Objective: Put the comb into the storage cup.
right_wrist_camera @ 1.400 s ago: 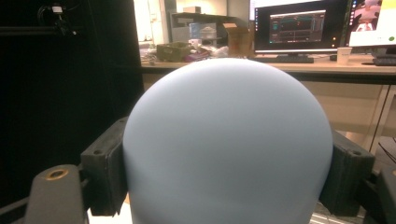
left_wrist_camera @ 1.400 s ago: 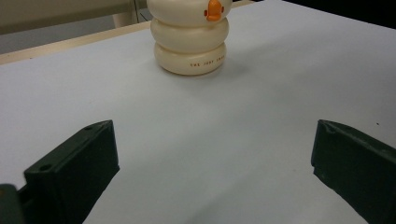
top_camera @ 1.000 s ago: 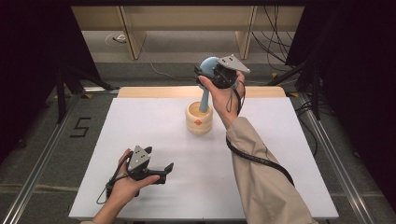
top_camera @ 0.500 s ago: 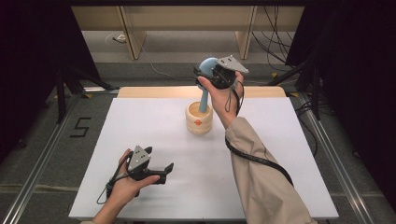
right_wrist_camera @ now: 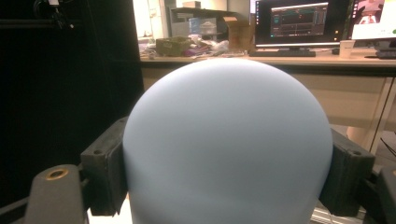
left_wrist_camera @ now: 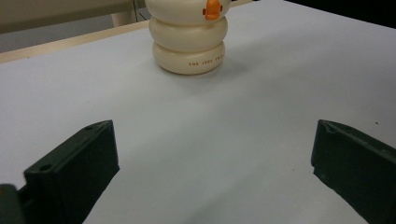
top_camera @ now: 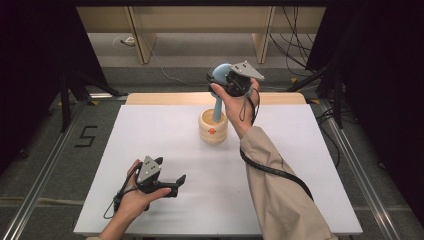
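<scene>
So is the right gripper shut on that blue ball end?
Yes: the right gripper has both jaws pressed against the blue ball end.

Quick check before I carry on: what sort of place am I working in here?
Probably a lab or office work cell set up for recording. A white table sits between dark curtains, cables trail on the floor, and a lit computer monitor stands on a cluttered desk behind.

A lab or office workroom. A white rectangular table stands between black curtains. Behind it, a cluttered wooden desk carries lit computer monitors.
</scene>
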Action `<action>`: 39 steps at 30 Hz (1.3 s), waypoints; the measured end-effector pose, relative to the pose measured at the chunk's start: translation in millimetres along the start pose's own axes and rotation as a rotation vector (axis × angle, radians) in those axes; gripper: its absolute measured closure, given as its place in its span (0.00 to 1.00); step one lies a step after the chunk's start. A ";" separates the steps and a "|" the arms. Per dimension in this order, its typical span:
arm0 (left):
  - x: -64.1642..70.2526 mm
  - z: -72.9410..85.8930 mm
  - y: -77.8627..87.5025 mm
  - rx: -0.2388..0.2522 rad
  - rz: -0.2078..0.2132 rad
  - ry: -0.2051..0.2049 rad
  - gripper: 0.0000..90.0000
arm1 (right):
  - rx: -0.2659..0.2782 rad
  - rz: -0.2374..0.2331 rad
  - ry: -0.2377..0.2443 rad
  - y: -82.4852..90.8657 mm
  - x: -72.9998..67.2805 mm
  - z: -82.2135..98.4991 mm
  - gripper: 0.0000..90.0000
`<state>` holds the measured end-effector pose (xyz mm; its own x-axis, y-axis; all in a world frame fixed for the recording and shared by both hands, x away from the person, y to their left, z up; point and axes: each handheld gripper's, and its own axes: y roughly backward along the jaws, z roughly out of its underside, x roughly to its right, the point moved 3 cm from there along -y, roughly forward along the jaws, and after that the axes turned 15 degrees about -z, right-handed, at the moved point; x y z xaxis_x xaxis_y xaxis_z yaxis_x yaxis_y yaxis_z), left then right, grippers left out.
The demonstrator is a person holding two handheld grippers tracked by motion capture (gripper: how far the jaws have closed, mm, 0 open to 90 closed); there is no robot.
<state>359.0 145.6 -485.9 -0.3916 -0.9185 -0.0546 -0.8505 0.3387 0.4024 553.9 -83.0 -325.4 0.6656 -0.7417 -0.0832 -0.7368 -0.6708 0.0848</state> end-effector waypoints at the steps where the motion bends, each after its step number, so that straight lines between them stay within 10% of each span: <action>1: 0.0 0.1 0.0 0.000 0.000 0.000 0.00 | 0.000 -0.001 -0.001 -0.5 0.0 0.6 0.23; 39: 0.8 0.7 -0.4 -0.004 0.004 -0.004 0.00 | -0.012 -0.001 -0.014 -8.1 1.0 17.0 0.23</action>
<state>358.8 144.8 -486.7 -0.3966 -0.9162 -0.0569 -0.8476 0.3417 0.4060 558.5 -78.2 -343.1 0.6649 -0.7406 -0.0971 -0.7343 -0.6719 0.0966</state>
